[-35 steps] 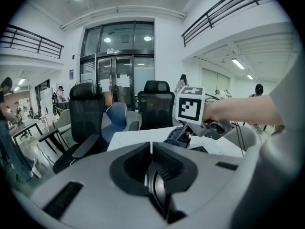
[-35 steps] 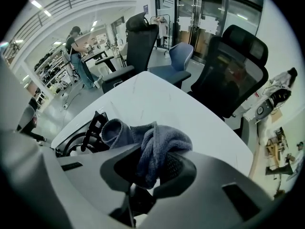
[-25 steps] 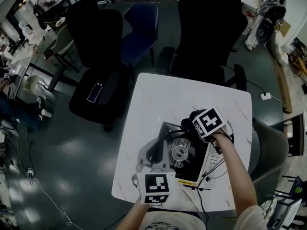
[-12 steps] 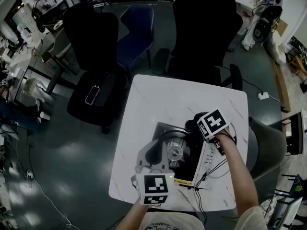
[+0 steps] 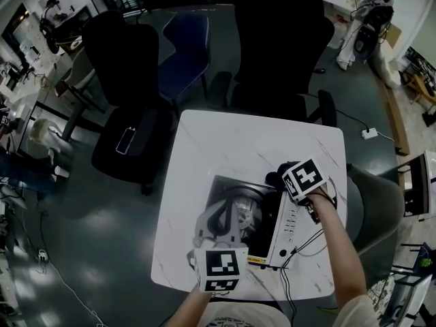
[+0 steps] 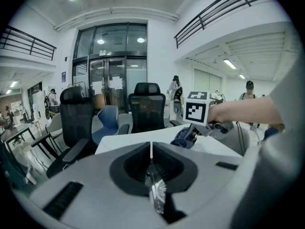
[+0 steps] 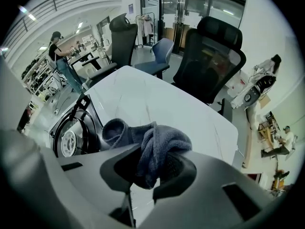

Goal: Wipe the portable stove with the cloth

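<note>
Seen from above, we look down on a white marble table (image 5: 225,142) with a portable stove (image 5: 264,215) on its near half, white control side facing 3 o'clock. Our right gripper (image 5: 283,181) sits at the stove's 1 o'clock corner, its jaws closed tight on a bunched dark blue-grey cloth (image 5: 276,177). In the right gripper view the cloth (image 7: 155,144) fills the gap between the jaws and spills forward over them. Our left gripper (image 5: 219,220) lies over the stove's 8 o'clock side. In the left gripper view its jaws (image 6: 151,175) meet along a thin seam with a small shiny metal piece pinched low between them. We judge this to be part of the stove, gripped to steady it. What matters for the wipe is that the round burner (image 7: 71,137) lies at 9 o'clock from the cloth in the right gripper view, close beside it. In the head view that puts the stove top at about 7 o'clock from the right gripper. The cloth hand is therefore the one placed to sweep, from the far right corner toward the left gripper. From above the stove's outline looks nearly square, so we cannot call its long axis.
</note>
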Demonstrator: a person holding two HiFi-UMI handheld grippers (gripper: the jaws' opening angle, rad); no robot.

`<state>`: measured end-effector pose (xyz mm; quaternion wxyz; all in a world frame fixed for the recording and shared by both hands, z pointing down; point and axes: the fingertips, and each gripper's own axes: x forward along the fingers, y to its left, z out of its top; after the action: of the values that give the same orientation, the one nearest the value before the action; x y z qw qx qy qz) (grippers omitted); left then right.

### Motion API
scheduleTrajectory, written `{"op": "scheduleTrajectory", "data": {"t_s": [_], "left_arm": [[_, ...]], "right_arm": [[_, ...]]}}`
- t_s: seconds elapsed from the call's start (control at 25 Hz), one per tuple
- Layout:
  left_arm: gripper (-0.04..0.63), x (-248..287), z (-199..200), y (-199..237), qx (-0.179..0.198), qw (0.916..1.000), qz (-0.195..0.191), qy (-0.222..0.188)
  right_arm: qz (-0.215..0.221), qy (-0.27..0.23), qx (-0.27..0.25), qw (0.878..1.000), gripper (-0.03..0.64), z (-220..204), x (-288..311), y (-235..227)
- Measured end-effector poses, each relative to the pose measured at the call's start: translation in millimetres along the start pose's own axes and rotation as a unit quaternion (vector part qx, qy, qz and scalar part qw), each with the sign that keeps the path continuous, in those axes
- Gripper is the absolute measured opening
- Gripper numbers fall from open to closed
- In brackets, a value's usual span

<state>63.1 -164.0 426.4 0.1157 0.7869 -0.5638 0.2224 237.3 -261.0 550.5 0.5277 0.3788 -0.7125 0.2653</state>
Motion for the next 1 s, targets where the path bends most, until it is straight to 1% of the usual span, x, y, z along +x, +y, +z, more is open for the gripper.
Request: {"op": "scheduleTrajectory", "data": {"t_s": [0.16, 0.44, 0.76, 1.0], "left_arm": [[0.023, 1.1, -0.5, -5.9, 0.0, 1.0, -0.004, 0.0], [0.023, 1.4, 7.1, -13.7, 0.011, 0.9999, -0.012, -0.006], [0.023, 5.9, 12.0, -33.5, 0.024, 0.9993, -0.029, -0.006], [0.023, 7.7, 10.0, -43.6, 0.022, 0.9992, -0.032, -0.003]], "right_arm": [[-0.009, 0.0, 0.016, 1.0, 0.075, -10.4, -2.5, -13.2], [-0.019, -0.002, 0.044, 0.999, 0.075, -30.5, -7.9, -31.0], [-0.035, -0.007, 0.063, 0.997, 0.075, -49.8, -15.3, -48.8], [-0.047, 0.001, 0.076, 0.996, 0.075, -71.5, -17.0, -59.2]]}}
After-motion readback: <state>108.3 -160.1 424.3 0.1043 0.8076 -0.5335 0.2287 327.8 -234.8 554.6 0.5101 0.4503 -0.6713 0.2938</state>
